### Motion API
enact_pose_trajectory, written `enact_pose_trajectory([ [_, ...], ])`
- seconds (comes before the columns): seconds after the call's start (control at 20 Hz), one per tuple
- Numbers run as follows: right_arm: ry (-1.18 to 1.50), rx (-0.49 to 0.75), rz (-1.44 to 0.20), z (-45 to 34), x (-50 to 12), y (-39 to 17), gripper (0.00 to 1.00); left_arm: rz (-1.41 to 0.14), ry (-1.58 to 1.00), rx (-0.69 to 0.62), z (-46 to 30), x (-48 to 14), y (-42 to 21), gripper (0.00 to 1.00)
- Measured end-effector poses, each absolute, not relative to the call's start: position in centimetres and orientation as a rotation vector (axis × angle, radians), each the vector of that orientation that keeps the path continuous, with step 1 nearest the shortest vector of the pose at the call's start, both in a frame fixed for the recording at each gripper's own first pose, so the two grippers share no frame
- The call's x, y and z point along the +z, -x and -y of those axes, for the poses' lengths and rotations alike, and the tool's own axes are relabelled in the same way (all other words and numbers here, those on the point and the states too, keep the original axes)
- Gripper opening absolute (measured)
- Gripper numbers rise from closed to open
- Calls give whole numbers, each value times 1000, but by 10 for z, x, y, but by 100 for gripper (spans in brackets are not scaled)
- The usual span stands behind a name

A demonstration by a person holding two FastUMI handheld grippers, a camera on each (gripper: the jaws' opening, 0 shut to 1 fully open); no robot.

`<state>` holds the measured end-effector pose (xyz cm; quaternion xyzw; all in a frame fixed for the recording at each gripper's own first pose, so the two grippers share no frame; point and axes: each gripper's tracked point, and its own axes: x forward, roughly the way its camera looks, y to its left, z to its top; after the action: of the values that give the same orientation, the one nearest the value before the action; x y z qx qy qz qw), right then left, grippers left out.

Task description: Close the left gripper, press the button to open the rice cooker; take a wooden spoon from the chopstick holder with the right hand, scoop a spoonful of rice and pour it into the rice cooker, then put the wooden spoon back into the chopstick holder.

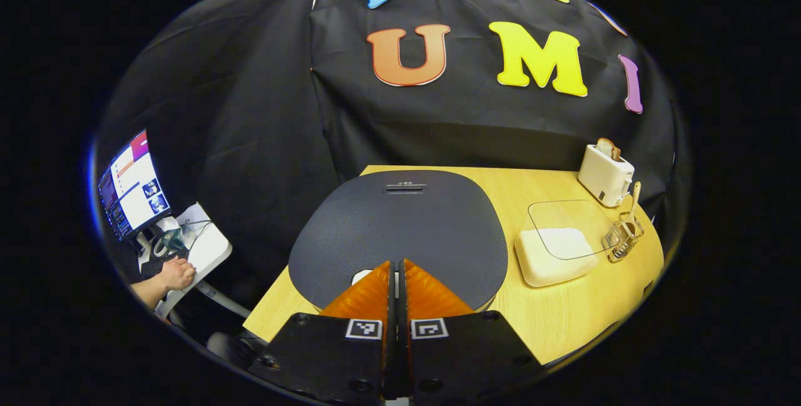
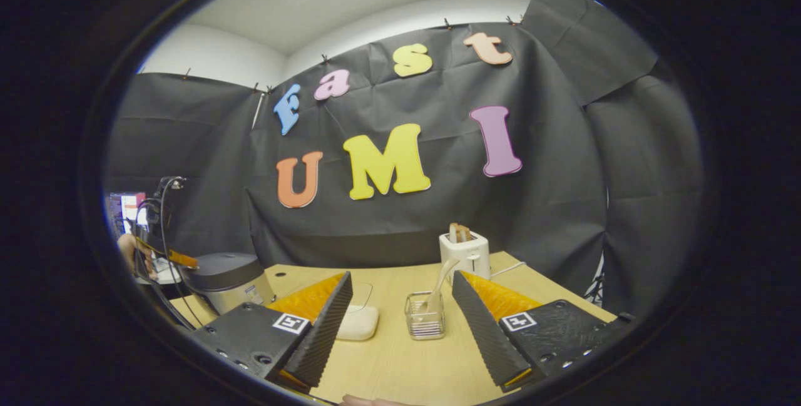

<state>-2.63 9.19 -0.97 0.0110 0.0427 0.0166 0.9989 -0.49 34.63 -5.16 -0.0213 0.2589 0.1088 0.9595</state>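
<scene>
Your left tool (image 1: pixel 396 268) sits closest, its two fingers brought flat together with nothing between them, which suits pushing a button with one blunt tip rather than gripping. It hovers just over the near edge of the rice cooker (image 1: pixel 400 231), whose dark lid is down; a small pale patch shows right at the fingertips and is likely the release button, though it is too hidden to be sure. Farther right on the table (image 1: pixel 563 324) lies the shallow rice dish (image 1: pixel 551 256) with a clear lid half over it, and beside that the clear chopstick holder (image 1: pixel 622 237) with the wooden spoon (image 1: pixel 634 199) standing upright in it, handle up for an easy pinch. A toaster (image 1: pixel 606 174) stands behind them. Your right tool (image 2: pixel 400 318) has its fingers spread wide apart and empty, aimed so the holder sits in the gap between them but well ahead, ready for the spoon once the lid pops.
</scene>
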Motion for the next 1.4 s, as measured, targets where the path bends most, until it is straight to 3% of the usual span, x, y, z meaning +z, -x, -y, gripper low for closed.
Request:
enact_pose_trajectory([
  [0.15,-43,30,-96,-88,-10,26,95,-431,-4,268,-348,-17,5,3],
  [0.25,-54,39,-97,-88,-10,26,95,-342,-37,306,-353,14,9,17],
  [0.3,-58,48,-103,-89,-10,25,95,-299,-39,318,-350,27,12,31],
  [0.45,-57,47,-103,-84,-8,26,95,-247,-18,310,-335,47,27,89],
  [0.5,-55,39,-101,-83,-8,26,95,-251,-9,286,-324,44,26,100],
  [0.6,-42,29,-107,-81,-11,24,91,-254,-32,278,-317,40,35,100],
  [0.95,49,-41,-146,-58,-28,4,95,-183,-40,229,-259,25,47,100],
  [1.1,38,-52,-167,-48,-35,-14,91,-159,-25,190,-227,18,55,100],
  [1.15,15,-52,-178,-45,-38,-23,95,-162,-21,180,-215,14,58,100],
  [1.4,-54,-48,-292,-39,-63,-74,96,-128,9,121,-175,4,66,100],
])
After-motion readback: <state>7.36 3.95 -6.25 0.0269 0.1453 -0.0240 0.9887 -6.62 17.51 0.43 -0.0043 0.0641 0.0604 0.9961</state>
